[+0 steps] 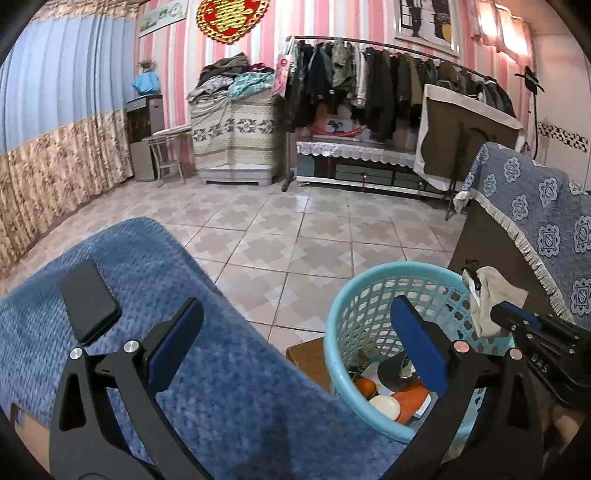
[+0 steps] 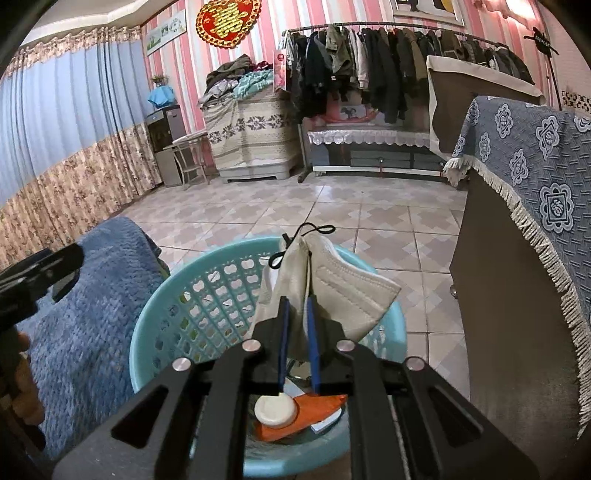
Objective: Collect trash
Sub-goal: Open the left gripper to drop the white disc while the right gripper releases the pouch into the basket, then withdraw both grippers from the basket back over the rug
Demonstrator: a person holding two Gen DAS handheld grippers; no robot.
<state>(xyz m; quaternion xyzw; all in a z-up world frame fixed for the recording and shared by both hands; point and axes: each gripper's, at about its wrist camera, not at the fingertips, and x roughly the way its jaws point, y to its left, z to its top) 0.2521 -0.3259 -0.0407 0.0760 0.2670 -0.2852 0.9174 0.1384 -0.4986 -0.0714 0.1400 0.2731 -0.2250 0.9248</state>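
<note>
- The right gripper [image 2: 297, 325] is clamped on a beige face mask [image 2: 343, 291], its blue pads pinching the folded cloth near the lower edge; the black ear loops stick up at about 12 o'clock from the grip.
- The mask hangs directly over the turquoise basket [image 2: 173, 295], which sits on the tiled floor [image 2: 258, 218] between the blue blanket [image 2: 88, 321] at 9 o'clock and a cabinet draped in a patterned blue cloth [image 2: 535, 177] at 3 o'clock.
- In the left wrist view the same mask [image 1: 491, 299] shows at 3 o'clock, held above the far rim of the basket [image 1: 347, 306].
- The left gripper [image 1: 295, 347] stands wide apart and holds nothing — one finger over the blanket [image 1: 207, 369], the other over the basket's mouth.
- Already in the basket: a round white lid-like piece [image 2: 275, 410], an orange wrapper [image 2: 306, 413] and, in the left view, something round and orange [image 1: 365, 386].
- To do the drop well, I judge the mask should be released only while its bulk is inside the rim's outline; the flared half leans toward 2 o'clock and could catch the rim, so a small shift toward the basket's centre before parting the fingers would help.
- The loops may snag on a pad — open fully.
- Readable writing: only "DAS" on the right gripper's body [image 1: 539, 367] in the left view; the red and gold wall ornament [image 2: 227, 20] bears a character too distorted to read.
</note>
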